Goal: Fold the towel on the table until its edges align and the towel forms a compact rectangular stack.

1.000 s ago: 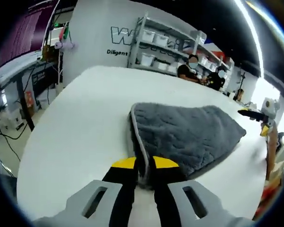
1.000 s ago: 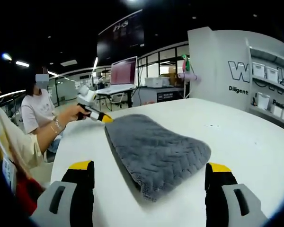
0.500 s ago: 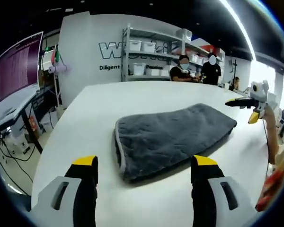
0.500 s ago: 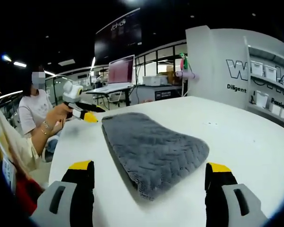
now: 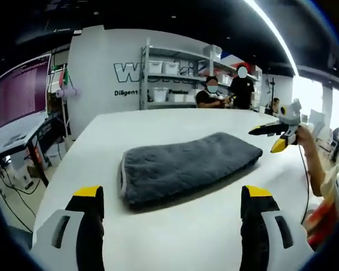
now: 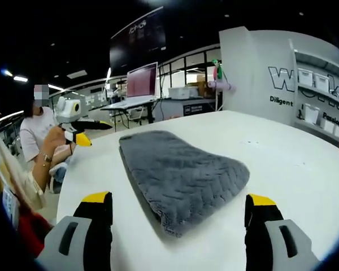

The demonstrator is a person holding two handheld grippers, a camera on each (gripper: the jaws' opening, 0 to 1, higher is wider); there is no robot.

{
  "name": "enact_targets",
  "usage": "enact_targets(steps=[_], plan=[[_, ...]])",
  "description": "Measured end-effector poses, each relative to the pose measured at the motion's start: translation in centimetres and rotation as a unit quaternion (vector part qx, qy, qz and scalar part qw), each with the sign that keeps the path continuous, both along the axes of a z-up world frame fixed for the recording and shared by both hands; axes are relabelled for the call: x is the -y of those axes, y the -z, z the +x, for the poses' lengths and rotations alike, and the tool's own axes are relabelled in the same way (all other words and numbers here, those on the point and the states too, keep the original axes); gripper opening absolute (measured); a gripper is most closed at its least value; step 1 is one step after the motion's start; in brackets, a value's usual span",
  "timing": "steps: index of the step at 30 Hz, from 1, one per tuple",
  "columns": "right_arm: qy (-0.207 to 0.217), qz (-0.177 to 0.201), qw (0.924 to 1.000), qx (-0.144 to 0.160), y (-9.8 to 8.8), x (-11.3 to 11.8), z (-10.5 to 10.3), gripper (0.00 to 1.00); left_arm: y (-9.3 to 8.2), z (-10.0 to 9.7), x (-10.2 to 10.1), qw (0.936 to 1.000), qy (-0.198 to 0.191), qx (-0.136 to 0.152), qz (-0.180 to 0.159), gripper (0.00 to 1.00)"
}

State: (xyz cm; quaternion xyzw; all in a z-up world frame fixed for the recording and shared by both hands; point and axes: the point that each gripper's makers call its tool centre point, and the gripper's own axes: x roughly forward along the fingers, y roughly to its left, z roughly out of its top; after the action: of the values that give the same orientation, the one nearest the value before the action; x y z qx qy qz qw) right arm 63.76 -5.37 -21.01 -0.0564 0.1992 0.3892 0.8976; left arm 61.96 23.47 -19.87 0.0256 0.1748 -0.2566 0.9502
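Released from the towel's corner, the left hand-held gripper (image 5: 169,197) now has its yellow-tipped black jaws spread wide and sits back from the cloth, where a second ago they were pressed together on the piped edge. The grey quilted folded towel (image 5: 187,166) lies flat on the white round-edged worktop (image 5: 147,121), its pale-trimmed short end facing the left gripper view, clear of both jaws. In that view the right hand-held gripper (image 5: 274,135) hovers beyond the towel's far end, held by a hand (image 5: 305,141), apart from the cloth.

In the right gripper view the right hand-held gripper (image 6: 178,206) also shows its jaws spread wide, pinching nothing, with the towel (image 6: 181,172) lying between and ahead of them on the worktop (image 6: 294,164). The left hand-held gripper (image 6: 79,132) appears at the far left, near the towel's far corner but off it.
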Motion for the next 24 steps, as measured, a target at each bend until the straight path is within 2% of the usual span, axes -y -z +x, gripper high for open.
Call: enact_targets(steps=[5,11,16,21,24], plan=[[0.004,0.002,0.9999,-0.013,0.4,0.2,0.3,0.99,0.9,-1.7,1.3,0.9999,0.008,0.004,-0.011,0.99],[0.004,0.009,0.9996,-0.026,0.7,-0.1,0.6,0.99,2.4,-3.2,1.8,0.9998,0.016,-0.010,-0.010,0.99],[0.010,0.024,0.9993,-0.027,-0.1,-0.4,0.7,0.97,3.0,-4.1,2.0,0.9996,0.023,-0.015,-0.002,0.99],[0.024,0.048,0.9983,-0.024,-1.6,0.1,0.9,0.79,2.9,-4.5,2.6,0.9993,0.035,-0.011,-0.006,0.99],[0.036,0.051,0.9977,-0.026,-1.9,0.4,1.3,0.67,2.7,-4.6,2.9,0.9990,0.042,-0.007,-0.012,0.99]])
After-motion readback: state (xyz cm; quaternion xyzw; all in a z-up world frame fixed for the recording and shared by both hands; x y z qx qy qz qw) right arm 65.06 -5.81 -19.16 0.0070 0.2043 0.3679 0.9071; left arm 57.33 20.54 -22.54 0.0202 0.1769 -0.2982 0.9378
